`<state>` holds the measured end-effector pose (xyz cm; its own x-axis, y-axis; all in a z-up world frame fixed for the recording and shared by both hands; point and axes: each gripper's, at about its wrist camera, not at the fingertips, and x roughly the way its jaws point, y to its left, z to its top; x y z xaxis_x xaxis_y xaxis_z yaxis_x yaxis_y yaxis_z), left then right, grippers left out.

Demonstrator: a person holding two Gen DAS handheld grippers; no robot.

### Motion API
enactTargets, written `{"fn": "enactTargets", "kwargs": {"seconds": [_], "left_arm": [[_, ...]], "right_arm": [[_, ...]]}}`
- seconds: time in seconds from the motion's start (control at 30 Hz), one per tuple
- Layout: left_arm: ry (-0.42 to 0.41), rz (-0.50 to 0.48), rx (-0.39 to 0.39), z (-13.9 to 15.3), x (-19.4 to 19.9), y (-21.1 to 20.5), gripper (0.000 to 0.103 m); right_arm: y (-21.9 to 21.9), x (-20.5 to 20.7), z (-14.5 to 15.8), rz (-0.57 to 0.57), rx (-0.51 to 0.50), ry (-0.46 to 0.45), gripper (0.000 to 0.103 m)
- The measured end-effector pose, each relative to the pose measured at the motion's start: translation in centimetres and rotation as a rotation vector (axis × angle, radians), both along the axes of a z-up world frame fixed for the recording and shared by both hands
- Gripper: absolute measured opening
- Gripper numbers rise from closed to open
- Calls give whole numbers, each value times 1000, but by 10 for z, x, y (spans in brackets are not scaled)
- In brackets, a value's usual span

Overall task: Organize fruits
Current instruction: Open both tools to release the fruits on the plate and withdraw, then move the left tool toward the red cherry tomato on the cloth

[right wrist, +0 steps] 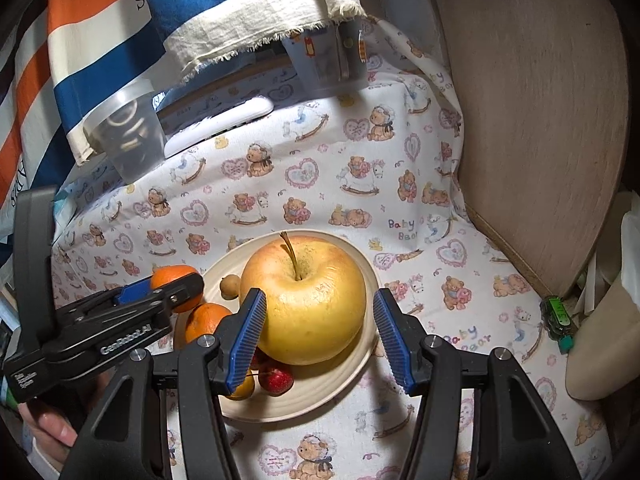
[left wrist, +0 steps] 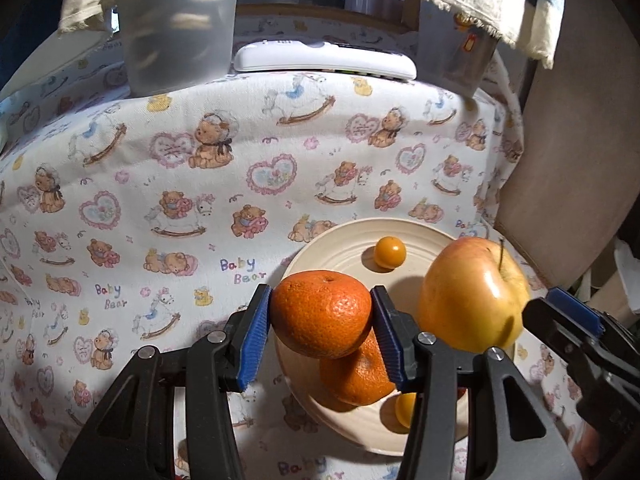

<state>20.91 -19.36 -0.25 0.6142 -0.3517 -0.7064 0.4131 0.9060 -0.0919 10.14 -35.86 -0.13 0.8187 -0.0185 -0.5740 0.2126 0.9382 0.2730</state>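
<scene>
My left gripper [left wrist: 321,290] is shut on an orange mandarin [left wrist: 322,320], held just above the left edge of a cream plate [left wrist: 340,232]. On the plate lie a second mandarin [left wrist: 356,376], two small yellow fruits [left wrist: 390,253] and a big yellow apple [left wrist: 472,296]. In the right wrist view the apple [right wrist: 308,300] sits on the plate [right wrist: 352,380] between the fingertips of my right gripper [right wrist: 320,292]. The left pad is at the apple's side and a thin gap shows at the right pad. Small red fruits [right wrist: 276,378] lie under the apple's near side. The left gripper [right wrist: 168,286] holds its mandarin [right wrist: 172,276] at left.
A bear-print cloth [left wrist: 200,200] covers the table. At the back stand a translucent plastic cup [left wrist: 180,40], a white remote [left wrist: 324,60] and a printed cup [right wrist: 332,64]. A wooden board [right wrist: 540,120] walls the right side. A person's hand [right wrist: 52,432] shows at lower left.
</scene>
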Motion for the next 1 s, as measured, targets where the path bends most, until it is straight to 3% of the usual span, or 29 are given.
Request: {"fn": "enactTargets", "kwargs": {"seconds": [0.17, 0.2, 0.27, 0.33, 0.47, 0.57, 0.83, 1.0], "left_arm": [[3, 16, -3, -2, 4, 1, 50], [-1, 24, -6, -1, 4, 3, 53], [-15, 24, -12, 1, 3, 5, 69], [-27, 25, -10, 4, 1, 7, 75], [-47, 30, -24, 10, -6, 19, 80], [-84, 35, -8, 18, -14, 29, 80], [-197, 93, -79, 46, -46, 72, 84], [-309, 141, -114, 63, -75, 98, 98]], "right_arm": [[3, 0, 0, 21, 2, 0, 59], [4, 0, 0, 19, -4, 0, 60], [4, 0, 0, 21, -3, -2, 61], [3, -1, 0, 19, -3, -5, 61], [2, -2, 2, 10, -11, -11, 62], [3, -2, 4, 15, -15, -20, 62], [18, -12, 17, 36, -94, -106, 68], [28, -21, 24, 54, -131, -182, 80]]}}
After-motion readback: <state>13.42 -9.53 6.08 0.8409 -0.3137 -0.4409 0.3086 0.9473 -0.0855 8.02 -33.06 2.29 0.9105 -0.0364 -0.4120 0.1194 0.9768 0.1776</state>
